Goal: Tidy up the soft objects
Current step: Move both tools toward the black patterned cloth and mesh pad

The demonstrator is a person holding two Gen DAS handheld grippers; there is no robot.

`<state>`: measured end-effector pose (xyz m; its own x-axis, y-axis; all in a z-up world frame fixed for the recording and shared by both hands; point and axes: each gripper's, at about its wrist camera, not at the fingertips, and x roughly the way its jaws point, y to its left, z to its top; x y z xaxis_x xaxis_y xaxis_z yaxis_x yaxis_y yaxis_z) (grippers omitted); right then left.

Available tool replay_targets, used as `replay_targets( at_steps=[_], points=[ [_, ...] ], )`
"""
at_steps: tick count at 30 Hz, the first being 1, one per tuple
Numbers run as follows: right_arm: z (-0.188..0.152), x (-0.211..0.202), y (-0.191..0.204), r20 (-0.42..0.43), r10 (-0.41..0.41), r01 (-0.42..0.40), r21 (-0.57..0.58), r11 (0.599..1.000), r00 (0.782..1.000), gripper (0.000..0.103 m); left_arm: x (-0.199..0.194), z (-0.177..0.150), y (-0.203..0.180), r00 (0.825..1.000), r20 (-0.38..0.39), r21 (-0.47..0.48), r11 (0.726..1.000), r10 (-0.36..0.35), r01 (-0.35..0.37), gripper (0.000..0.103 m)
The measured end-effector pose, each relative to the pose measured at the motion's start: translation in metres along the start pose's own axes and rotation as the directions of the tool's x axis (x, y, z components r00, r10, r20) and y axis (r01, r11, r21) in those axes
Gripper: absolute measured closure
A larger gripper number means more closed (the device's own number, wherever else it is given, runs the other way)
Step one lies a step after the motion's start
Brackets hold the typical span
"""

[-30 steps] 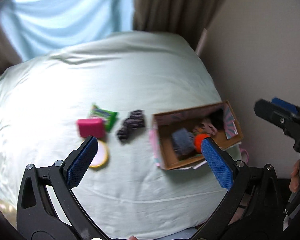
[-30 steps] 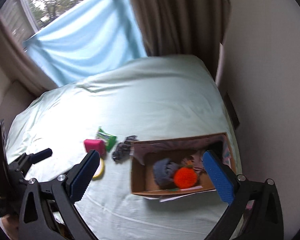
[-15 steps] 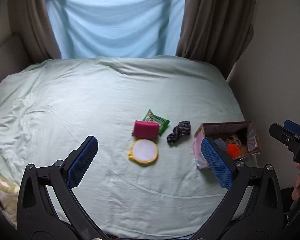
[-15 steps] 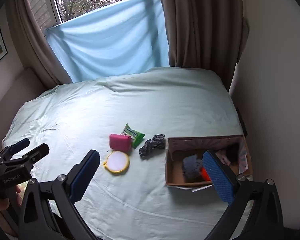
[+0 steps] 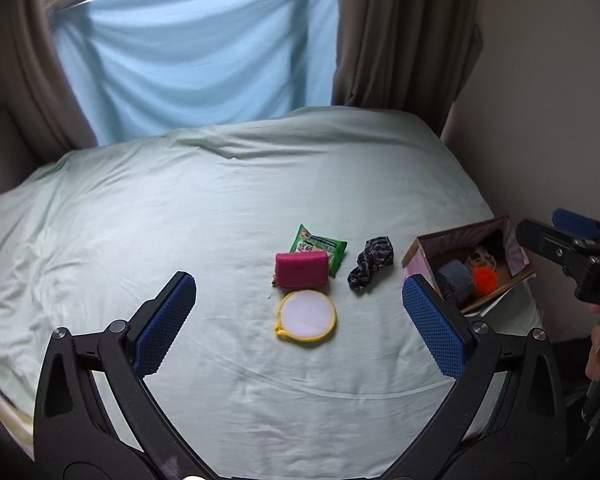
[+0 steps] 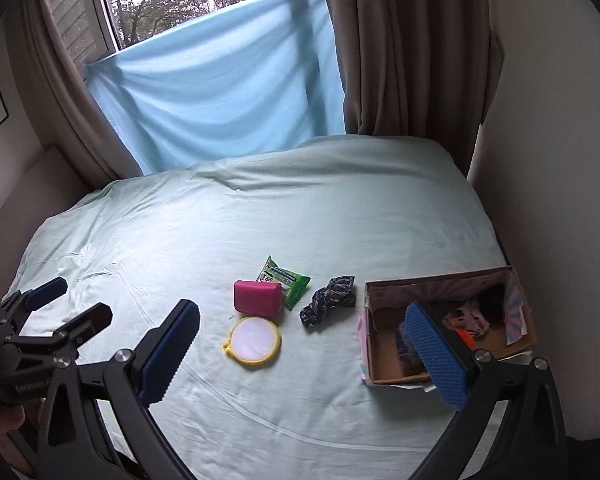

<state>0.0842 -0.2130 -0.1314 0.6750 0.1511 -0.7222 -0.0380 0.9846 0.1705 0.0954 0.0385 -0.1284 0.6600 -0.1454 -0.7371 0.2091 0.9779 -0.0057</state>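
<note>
bed [image 5: 180,216]: pale green sheet, soft wrinkles; objs lie near front centre
pink pouch [image 5: 301,269]: rectangular, plush-looking; overlaps green wipes pack [image 5: 319,245] behind it
round pad [image 5: 305,315]: flat white disc, yellow trim; just in front of pouch
dark cloth [image 5: 371,262]: patterned, crumpled; between wipes & box
cardboard box [image 6: 383,378]: open, rt edge of bed; holds grey knit ball [image 5: 453,280], fuzzy orange pom-pom [image 5: 484,279], other fabric
left gripper [image 5: 299,318]: spread wide, empty; blue textured pads
right gripper [image 6: 304,352]: spread wide, empty
</note>
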Motion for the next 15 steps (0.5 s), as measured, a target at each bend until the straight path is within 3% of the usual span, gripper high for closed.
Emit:
replay_targets(
  at_steps=[9,15],
  points=[
    [0.004,0.076,0.013,-0.057,-0.009,0.011,0.036,0.999,0.998,0.000,0.087,0.001,0.002,0.996,-0.081,0.217,0.975,-0.025,0.042,0.000],
    [0.004,0.138,0.017,-0.102,-0.020,0.020,0.000,1.000,0.995,0.001,0.159,-0.004,0.001,0.990,-0.138,0.363,0.930,-0.004,0.055,0.000]
  ],
)
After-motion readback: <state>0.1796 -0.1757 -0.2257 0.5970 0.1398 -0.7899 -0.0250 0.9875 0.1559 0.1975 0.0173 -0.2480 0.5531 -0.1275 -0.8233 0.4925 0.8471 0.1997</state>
